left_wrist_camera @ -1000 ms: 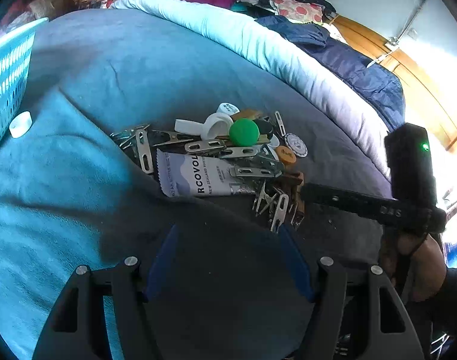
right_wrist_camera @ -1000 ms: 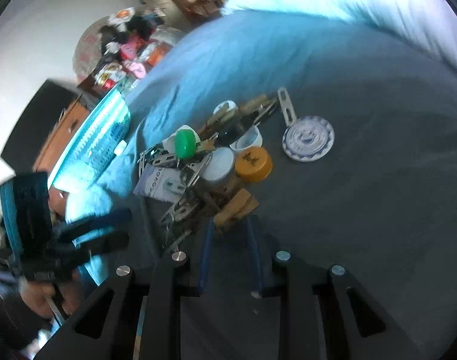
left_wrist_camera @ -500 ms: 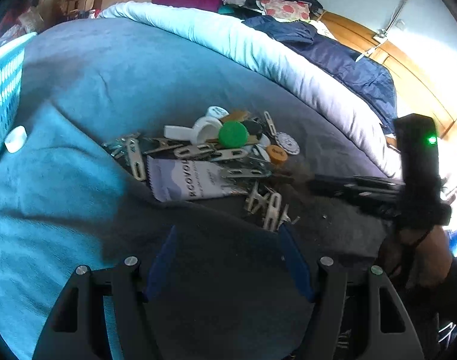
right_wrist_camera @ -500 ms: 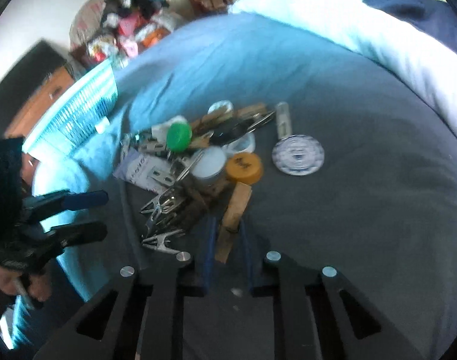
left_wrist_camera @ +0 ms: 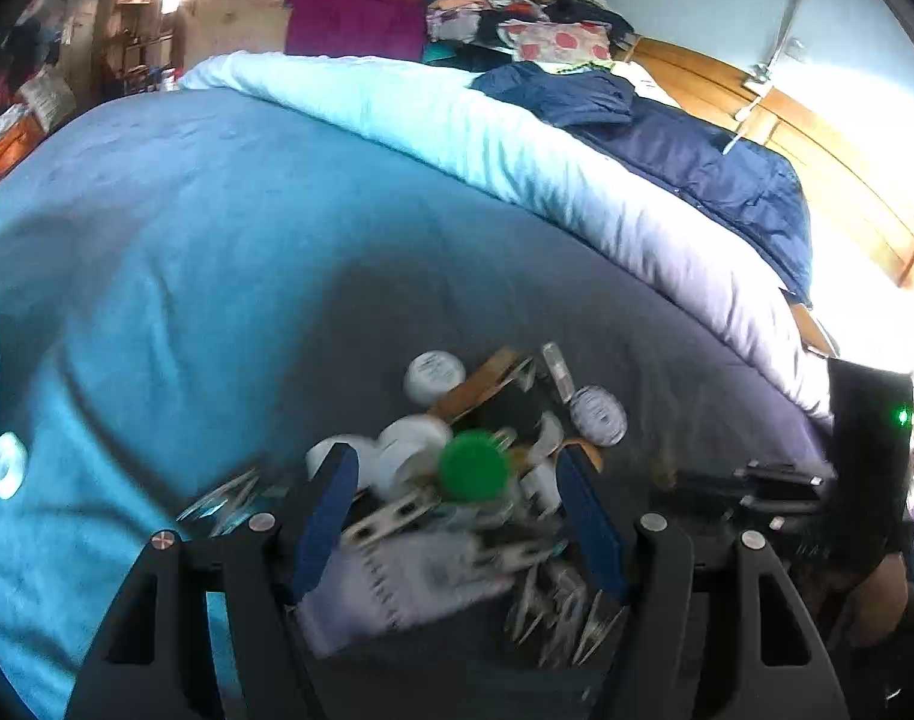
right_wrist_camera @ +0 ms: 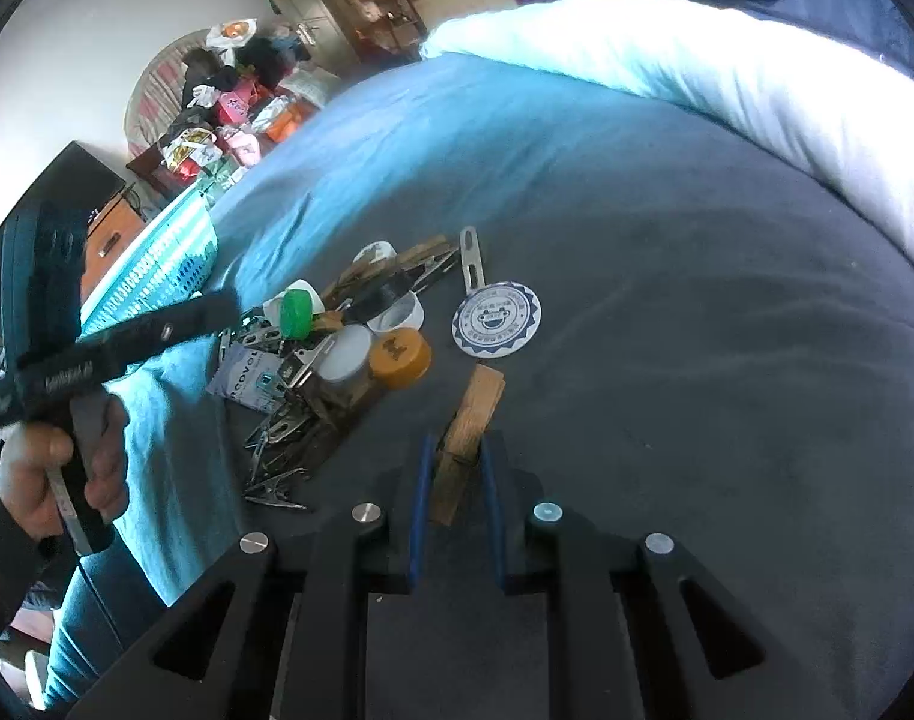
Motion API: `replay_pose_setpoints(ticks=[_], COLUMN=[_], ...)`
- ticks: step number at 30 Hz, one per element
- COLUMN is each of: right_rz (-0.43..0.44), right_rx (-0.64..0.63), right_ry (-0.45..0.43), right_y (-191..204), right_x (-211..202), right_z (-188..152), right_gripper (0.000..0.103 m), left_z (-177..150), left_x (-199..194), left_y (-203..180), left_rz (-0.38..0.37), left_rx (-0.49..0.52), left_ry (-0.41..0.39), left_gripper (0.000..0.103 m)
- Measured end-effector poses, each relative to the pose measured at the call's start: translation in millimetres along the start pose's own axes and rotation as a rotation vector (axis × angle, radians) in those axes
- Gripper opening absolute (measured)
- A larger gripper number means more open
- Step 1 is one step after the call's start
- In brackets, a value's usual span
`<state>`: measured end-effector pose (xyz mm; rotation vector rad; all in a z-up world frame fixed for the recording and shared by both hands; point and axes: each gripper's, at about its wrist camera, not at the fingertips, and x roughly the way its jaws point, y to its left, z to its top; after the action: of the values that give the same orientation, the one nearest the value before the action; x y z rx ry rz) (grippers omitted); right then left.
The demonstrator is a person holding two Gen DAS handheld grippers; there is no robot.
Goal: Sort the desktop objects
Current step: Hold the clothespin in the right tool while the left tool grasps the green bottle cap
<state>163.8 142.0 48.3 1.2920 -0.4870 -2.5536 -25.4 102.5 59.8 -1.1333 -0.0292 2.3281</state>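
A heap of small objects lies on the grey-blue bedcover: a green cap (left_wrist_camera: 473,471), white caps, an orange cap (right_wrist_camera: 399,357), metal clips (right_wrist_camera: 276,438), a printed sachet (right_wrist_camera: 246,369) and a round badge (right_wrist_camera: 496,318). My left gripper (left_wrist_camera: 457,468) hangs open over the heap, with the green cap and clips between its blue fingers, untouched. My right gripper (right_wrist_camera: 457,450) is shut on a wooden clothespin (right_wrist_camera: 472,408), held just to the right of the heap. In the right wrist view, a hand (right_wrist_camera: 54,468) holds the left tool at the left.
A teal slatted basket (right_wrist_camera: 156,276) stands at the bed's left edge. One white cap (left_wrist_camera: 5,463) lies alone on the blue cover, far left. A white duvet roll (left_wrist_camera: 517,162) and a dark blue quilt (left_wrist_camera: 697,162) bound the far side. Cluttered shelves stand behind.
My left gripper has moved forward, from short of the heap to over it. My right gripper closed on the wooden clothespin and drew it out of the heap.
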Motion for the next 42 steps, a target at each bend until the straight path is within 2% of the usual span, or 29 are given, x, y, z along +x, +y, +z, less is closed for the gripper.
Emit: replay_pose_setpoints(ticks=[2,5,8,10,12,14,17,21,25,28,34,37,38,39,41,42], right_rz=[0.002,0.01,0.015,0.017,0.013,0.015,0.014,0.012,0.014,0.02,0.018,0.01,0.004,0.0,-0.005,-0.01], right_rx=[0.009,0.02,0.016,0.01,0.004,0.007,0.015,0.016,0.02,0.018,0.002,0.002,-0.003,-0.009,-0.014,-0.009], right_ry=[-0.003,-0.009,-0.012,-0.017,-0.034,-0.044,-0.033,-0.038,-0.05,-0.06,-0.109,-0.103,-0.103,-0.104,-0.103,-0.1], right_y=[-2.2,-4.3,-5.2,-5.4,-4.1,-5.0,-6.4,-6.4,-6.9,-6.2,-1.0,0.5,2.2,3.3,2.5,1.4], right_x=[1.8,2.6,2.5,1.7,-0.8,-2.7,0.0,-0.9,-2.9,-4.8,-19.6,-19.5,-18.9,-19.1,-19.1,-18.4], right_z=[0.0,0.6,1.2,0.8,1.4,1.8,1.1,0.7,1.1,1.3,3.7,2.8,2.6,2.2,2.2,1.5], right_gripper=[0.016,0.016,0.016,0.016,0.016,0.016,0.016,0.016,0.016,0.016,0.016,0.016,0.016,0.016,0.016,0.017], left_z=[1.7,0.1,-2.7,-2.2,-1.8,-2.5,-6.6,-13.3,-12.3,-9.3,4.0,5.0,3.9,2.2,-2.5,-4.7], left_x=[7.9,22.4,24.1,24.7,23.7,25.2,27.8,35.0,34.4,26.4,-7.5,-10.2,-6.4,-1.2,8.4,13.0], left_y=[-11.6,-17.4,-18.9,-17.8,-16.1,-18.2,-23.8,-24.6,-25.1,-27.7,-37.7,-38.5,-38.7,-39.2,-41.5,-43.0], left_rz=[0.019,0.041,0.06,0.068,0.071,0.058,0.064,0.085,0.091,0.1,0.099,0.081,0.084,0.088,0.098,0.115], left_rx=[0.024,0.014,0.018,0.021,0.018,0.024,0.052,0.063,0.057,0.062,0.076,0.091,0.102,0.112,0.132,0.144], left_ry=[0.011,0.047,0.052,0.052,0.048,0.058,0.063,0.071,0.061,0.031,-0.03,0.004,0.023,0.04,0.045,0.037], left_gripper=[0.069,0.062,0.06,0.054,0.034,0.025,0.025,0.032,0.032,0.026,0.025,0.025,0.027,0.037,0.049,0.05])
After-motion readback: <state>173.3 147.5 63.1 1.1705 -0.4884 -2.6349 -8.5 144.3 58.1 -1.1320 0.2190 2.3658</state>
